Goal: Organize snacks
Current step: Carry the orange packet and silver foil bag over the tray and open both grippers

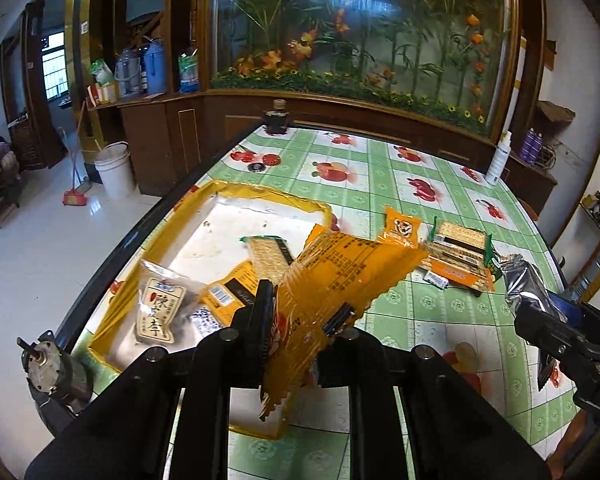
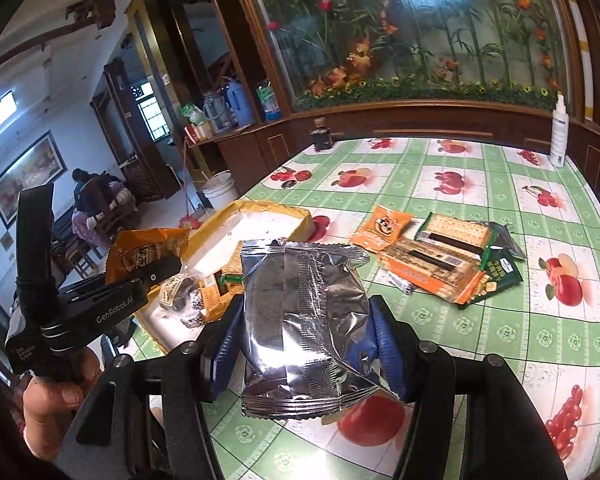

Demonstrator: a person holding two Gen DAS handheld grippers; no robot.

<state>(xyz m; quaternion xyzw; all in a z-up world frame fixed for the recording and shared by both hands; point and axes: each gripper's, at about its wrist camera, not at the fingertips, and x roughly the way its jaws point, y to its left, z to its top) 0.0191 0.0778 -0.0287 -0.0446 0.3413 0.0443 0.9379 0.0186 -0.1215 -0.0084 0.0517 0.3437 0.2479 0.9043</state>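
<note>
My left gripper (image 1: 302, 334) is shut on an orange snack packet (image 1: 332, 280) and holds it in the air over the near edge of the yellow-rimmed tray (image 1: 220, 194). That tray holds a clear plum packet (image 1: 160, 308), a cracker pack (image 1: 268, 256) and an orange pack (image 1: 230, 292). My right gripper (image 2: 306, 340) is shut on a silver foil packet (image 2: 304, 320), lifted above the table. On the tablecloth lie a small orange packet (image 2: 382, 226), cracker packs (image 2: 436, 258) and a green packet (image 2: 498, 270). In the right wrist view the left gripper (image 2: 156, 270) and its orange packet (image 2: 148, 250) show at the left.
A dark jar (image 1: 275, 118) stands at the table's far edge and a white spray bottle (image 1: 499, 158) at the far right. A small motor (image 1: 54, 368) sits by the table's near left edge. A white bucket (image 1: 114, 170) and a broom (image 1: 76, 196) are on the floor at the left.
</note>
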